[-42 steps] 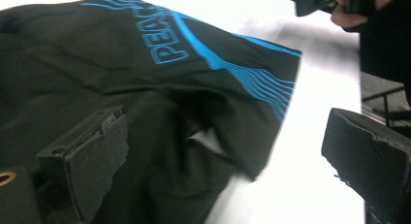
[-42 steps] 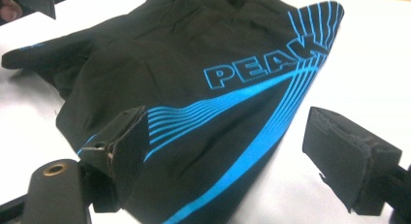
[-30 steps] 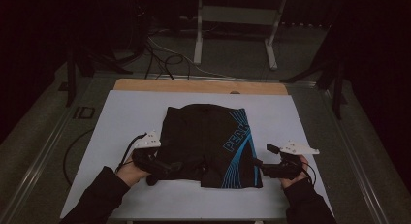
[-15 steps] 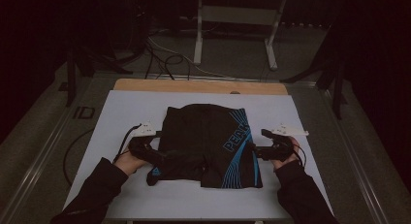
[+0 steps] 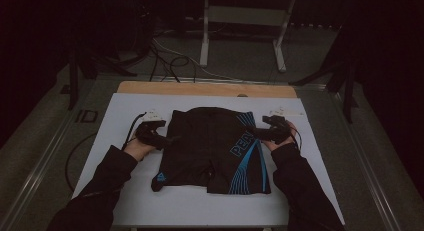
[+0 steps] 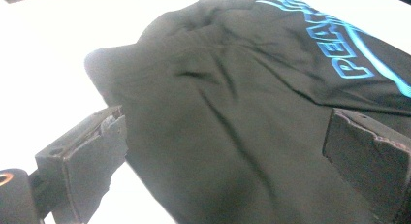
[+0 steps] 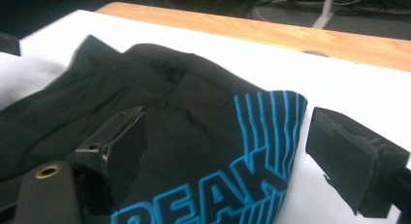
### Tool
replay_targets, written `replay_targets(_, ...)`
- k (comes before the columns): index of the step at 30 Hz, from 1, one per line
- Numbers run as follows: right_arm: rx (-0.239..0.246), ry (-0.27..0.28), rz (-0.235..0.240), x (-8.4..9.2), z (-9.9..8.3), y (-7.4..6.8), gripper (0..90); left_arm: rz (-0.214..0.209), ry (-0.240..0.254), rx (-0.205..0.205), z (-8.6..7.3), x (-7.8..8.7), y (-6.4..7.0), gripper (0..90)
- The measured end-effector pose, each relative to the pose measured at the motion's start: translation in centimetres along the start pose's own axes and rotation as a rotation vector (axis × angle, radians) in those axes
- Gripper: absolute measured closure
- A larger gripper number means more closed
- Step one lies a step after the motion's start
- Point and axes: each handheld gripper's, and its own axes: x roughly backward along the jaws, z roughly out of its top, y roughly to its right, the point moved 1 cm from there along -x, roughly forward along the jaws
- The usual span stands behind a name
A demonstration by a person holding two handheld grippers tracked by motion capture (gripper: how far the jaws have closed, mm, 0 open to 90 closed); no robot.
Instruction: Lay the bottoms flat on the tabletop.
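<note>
- The fingers of both grippers stood wide apart, holding nothing: the left gripper (image 5: 161, 139) straddled the shorts' (image 5: 212, 148) left edge and the right gripper (image 5: 261, 134) their right edge, each with cloth lying between its jaws.
- The shorts lay flat on the white sheet (image 5: 115, 121) near the table's middle, leg openings toward the person, waist away.
- They looked soft, light and limp, so they would probably sag and fold wherever lifted; a pinch at one edge alone would likely bunch them.
- The side edges up toward the waist, where the grippers sat, seemed the sensible hold.
- The fabric was black with gentle wrinkles; blue lettering (image 7: 213, 195) and curved blue stripes (image 5: 247, 173) ran along the right leg.
- Beyond the sheet, the table's wooden edge (image 5: 205, 88) showed.
</note>
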Motion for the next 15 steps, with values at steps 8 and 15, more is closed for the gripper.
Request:
replay_targets(8, -0.029, -0.024, -0.041, -2.5, 0.3, 1.4, 20.7, 0.026, -0.032, 0.042, 0.5, -2.4, -2.4, 3.5)
replay_targets(15, -0.061, -0.097, -0.106, -5.8, 0.0, 3.5, 25.1, 0.064, -0.054, 0.117, 0.6, -4.5, -5.1, 4.1)
